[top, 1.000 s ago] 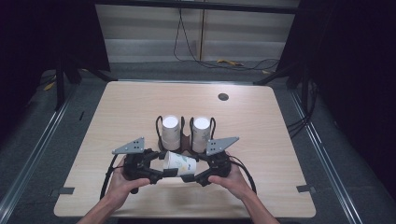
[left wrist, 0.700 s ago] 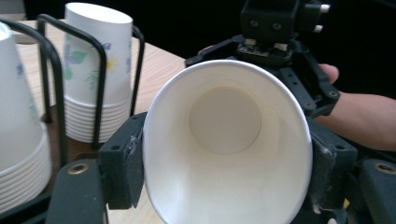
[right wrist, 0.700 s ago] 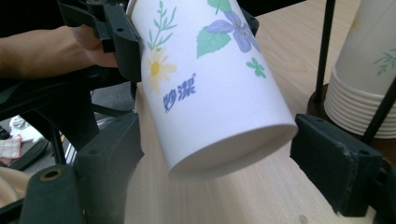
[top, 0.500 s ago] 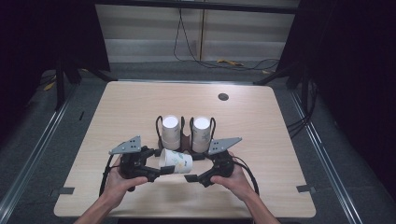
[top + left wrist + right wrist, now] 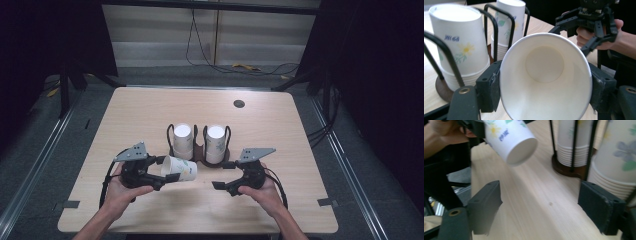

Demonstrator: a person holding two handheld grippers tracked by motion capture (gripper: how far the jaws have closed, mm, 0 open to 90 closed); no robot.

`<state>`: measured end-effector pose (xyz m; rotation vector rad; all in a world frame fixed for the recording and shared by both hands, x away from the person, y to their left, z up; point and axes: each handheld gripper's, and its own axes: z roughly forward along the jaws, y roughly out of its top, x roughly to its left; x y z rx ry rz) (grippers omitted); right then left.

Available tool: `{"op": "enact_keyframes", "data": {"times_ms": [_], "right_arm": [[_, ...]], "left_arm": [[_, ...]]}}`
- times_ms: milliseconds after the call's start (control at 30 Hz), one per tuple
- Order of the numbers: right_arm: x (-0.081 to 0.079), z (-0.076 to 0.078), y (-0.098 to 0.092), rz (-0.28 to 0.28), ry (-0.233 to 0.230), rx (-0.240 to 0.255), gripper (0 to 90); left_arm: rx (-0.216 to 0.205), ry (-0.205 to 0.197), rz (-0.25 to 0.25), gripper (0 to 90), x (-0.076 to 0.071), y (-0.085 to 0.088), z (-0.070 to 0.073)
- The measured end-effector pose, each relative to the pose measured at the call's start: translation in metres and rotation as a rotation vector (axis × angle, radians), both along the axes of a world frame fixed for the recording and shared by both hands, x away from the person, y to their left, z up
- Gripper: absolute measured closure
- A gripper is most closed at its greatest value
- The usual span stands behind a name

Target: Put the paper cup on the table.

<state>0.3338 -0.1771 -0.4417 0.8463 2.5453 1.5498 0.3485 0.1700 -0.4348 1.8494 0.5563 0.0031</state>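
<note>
- Left gripper point(image 5: 159, 176) holds a paper cup point(image 5: 179, 168) on its side, just above the table point(image 5: 280, 125), open mouth toward the gripper, base toward centre.
- Right gripper point(image 5: 218, 186) sits apart from the cup w/ nothing between its jaws, which have just been closing a bit after opening.
- Behind them, wire rack point(image 5: 198, 150) w/ two stacks of upside-down cups: left stack point(image 5: 183, 141), right stack point(image 5: 215, 144).
- Dark round grommet point(image 5: 239, 104) near far edge.

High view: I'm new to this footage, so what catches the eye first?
A white paper cup lying sideways, clamped in the left tongs near the table's front. Behind it, two stacks of upside-down cups stand in a black wire holder. The right tongs are open and empty.
</note>
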Motion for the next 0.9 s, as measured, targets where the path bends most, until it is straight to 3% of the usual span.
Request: {"op": "enact_keyframes", "data": {"times_ms": [167,300,367,467,667,900], "right_arm": [[0.001,0.000,-0.003,-0.049,-0.009,-0.017,20.6],[-0.001,-0.001,-0.007,-0.087,-0.027,-0.022,21.4],[-0.003,0.000,-0.010,-0.137,-0.071,-0.029,23.2],[-0.003,0.001,-0.016,-0.169,-0.081,-0.020,23.2],[0.001,-0.005,-0.020,-0.186,-0.049,-0.006,20.7],[-0.002,-0.006,-0.023,-0.208,-0.049,-0.023,21.3]], "left_arm": [[0.023,0.020,0.027,26.4,0.004,0.006,-0.002],[0.022,-0.012,0.078,25.5,0.008,0.016,0.004],[0.022,-0.023,0.092,25.4,0.011,0.020,0.007],[0.034,-0.019,0.120,25.5,0.014,0.026,0.008],[0.085,0.002,0.181,25.6,0.019,0.033,0.004],[0.125,0.021,0.200,25.5,0.020,0.037,0.008]]}}
